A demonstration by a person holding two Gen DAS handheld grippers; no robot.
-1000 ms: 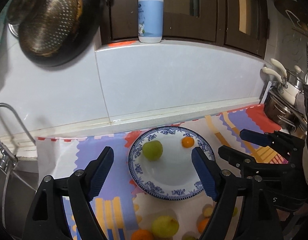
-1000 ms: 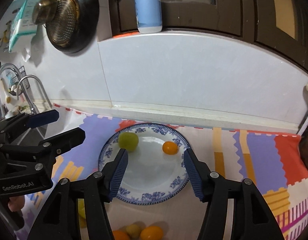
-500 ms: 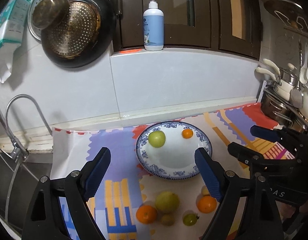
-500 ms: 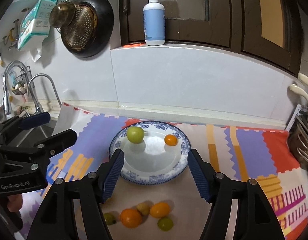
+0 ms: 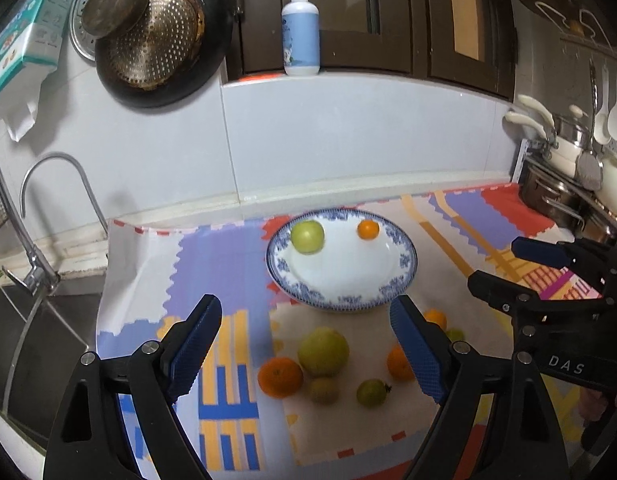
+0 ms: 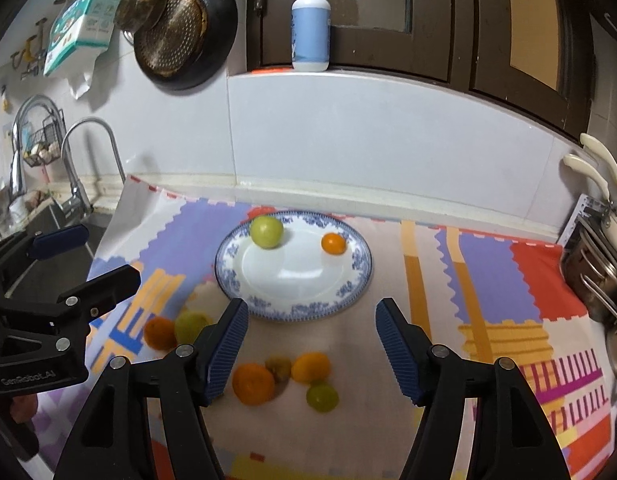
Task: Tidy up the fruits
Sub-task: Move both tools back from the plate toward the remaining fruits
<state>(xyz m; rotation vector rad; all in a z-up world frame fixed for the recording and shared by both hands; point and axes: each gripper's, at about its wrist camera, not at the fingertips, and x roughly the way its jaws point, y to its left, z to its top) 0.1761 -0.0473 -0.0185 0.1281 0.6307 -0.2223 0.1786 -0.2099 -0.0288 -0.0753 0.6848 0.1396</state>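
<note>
A blue-and-white plate [image 5: 404, 276] [image 6: 228, 280] lies on the colourful mat. A green apple [image 5: 307, 237] [image 6: 266, 231] and a small orange [image 5: 367, 229] [image 6: 333, 243] rest on it. In front of the plate lie several loose fruits, among them a large green-yellow fruit [image 5: 323, 351], an orange [image 5: 279, 376] [image 6: 253, 384] and a small green one [image 5: 371, 392] [image 6: 322, 397]. My left gripper [image 5: 305, 302] [image 6: 110, 255] hangs open above these fruits with nothing between its fingers. Beside it on the right, my right gripper [image 6: 312, 304] [image 5: 494, 262] is open and empty too.
A sink [image 5: 48, 320] with a tap [image 5: 56, 184] borders the mat on the left. Steel pots [image 5: 556, 196] crowd the right edge. A soap bottle [image 5: 300, 36] stands on the wall ledge. A pan with a strainer [image 5: 156, 40] hangs on the wall.
Both grippers have drawn back from the plate and the wall, so the loose fruits in front of the plate have come into view. Both pairs of jaws stand slightly wider.
</note>
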